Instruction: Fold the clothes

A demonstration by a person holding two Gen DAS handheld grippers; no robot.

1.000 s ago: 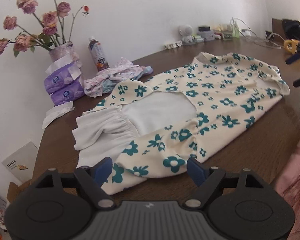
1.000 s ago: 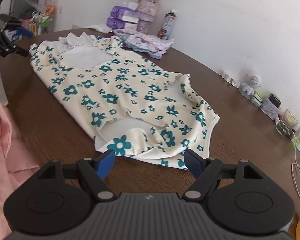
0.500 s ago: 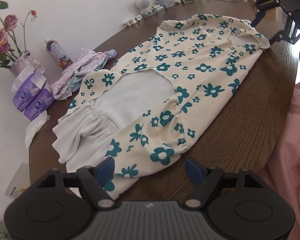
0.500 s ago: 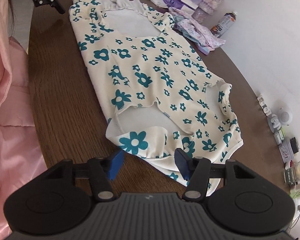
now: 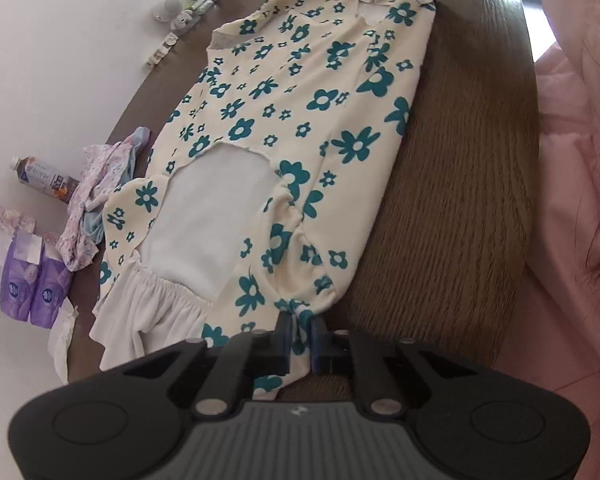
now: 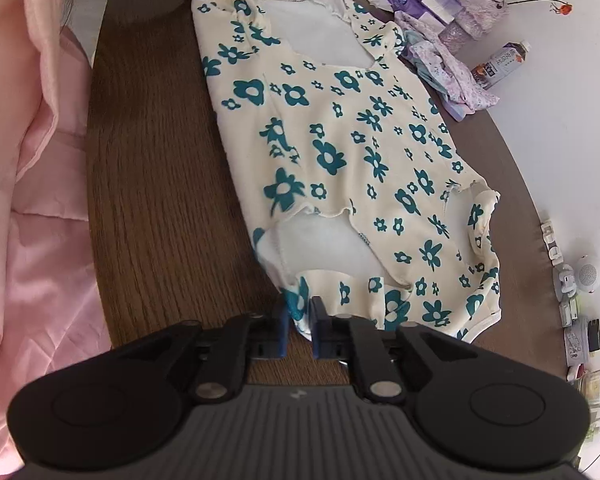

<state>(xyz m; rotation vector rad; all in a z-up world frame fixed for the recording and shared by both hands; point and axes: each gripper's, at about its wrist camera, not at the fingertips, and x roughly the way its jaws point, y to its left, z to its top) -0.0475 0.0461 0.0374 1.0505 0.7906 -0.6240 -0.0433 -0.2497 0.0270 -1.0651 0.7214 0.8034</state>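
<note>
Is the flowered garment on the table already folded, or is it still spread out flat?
Spread out: the flowered garment lies flat along the table, with no part turned over itself. Each gripper pinches a near-edge corner.

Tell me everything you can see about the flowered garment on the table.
The garment is cream, soft-looking fabric printed with teal flowers, with plain white inner panels and a gathered white ruffle at one end. It lies spread nearly flat on the brown wooden table, along the edge nearest the person. The left gripper is shut on its near corner at the ruffle end; the right gripper pinches the near corner at the opposite end. A crumpled pastel cloth lies at its far side.
</note>
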